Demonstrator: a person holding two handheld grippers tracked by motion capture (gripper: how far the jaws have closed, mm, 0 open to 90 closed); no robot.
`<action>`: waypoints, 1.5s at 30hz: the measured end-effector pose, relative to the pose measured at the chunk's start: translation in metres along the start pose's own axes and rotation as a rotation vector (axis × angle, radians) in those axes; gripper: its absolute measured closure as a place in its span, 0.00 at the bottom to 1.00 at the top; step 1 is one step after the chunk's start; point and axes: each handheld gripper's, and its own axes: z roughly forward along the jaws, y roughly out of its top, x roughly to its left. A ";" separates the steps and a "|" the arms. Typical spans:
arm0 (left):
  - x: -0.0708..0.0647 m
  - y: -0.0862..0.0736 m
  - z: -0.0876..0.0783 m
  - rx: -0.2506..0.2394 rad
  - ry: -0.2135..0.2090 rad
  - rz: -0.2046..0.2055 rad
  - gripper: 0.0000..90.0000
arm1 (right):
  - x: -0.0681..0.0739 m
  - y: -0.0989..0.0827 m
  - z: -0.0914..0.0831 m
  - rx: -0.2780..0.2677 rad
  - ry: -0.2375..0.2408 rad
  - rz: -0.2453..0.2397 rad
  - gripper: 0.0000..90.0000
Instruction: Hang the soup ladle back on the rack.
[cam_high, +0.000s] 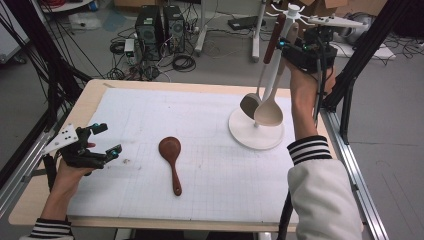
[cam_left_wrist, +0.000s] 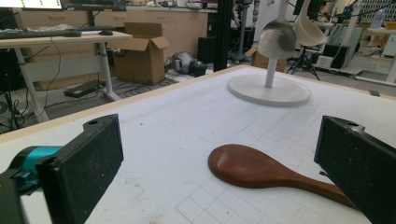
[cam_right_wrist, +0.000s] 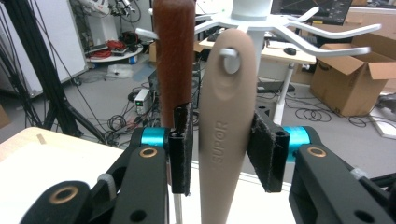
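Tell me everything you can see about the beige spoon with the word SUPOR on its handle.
The beige plastic-looking spoon hangs upright from a white hook of the white utensil stand, the hook passing through a hole near the handle's top. Its round bowl hangs low, just above the stand's round base, beside a grey-headed ladle. The right gripper has its jaws on either side of the handle; whether the pads touch it is unclear.

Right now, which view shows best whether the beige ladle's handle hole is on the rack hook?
The right gripper view: the beige ladle hangs close up, hook through its hole, between the right tool's pads. The high view shows its bowl and handle small; the left gripper view, just the bowl by the rack.
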 end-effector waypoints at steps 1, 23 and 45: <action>0.000 0.000 0.000 0.000 0.000 0.000 0.02 | 0.000 0.000 0.000 0.001 0.001 -0.001 0.70; 0.000 -0.002 0.002 0.010 0.004 0.000 0.02 | -0.004 -0.011 -0.010 0.005 0.027 0.000 0.57; 0.002 -0.004 0.003 0.019 0.014 -0.009 0.02 | -0.002 -0.026 -0.018 0.099 0.166 0.010 0.11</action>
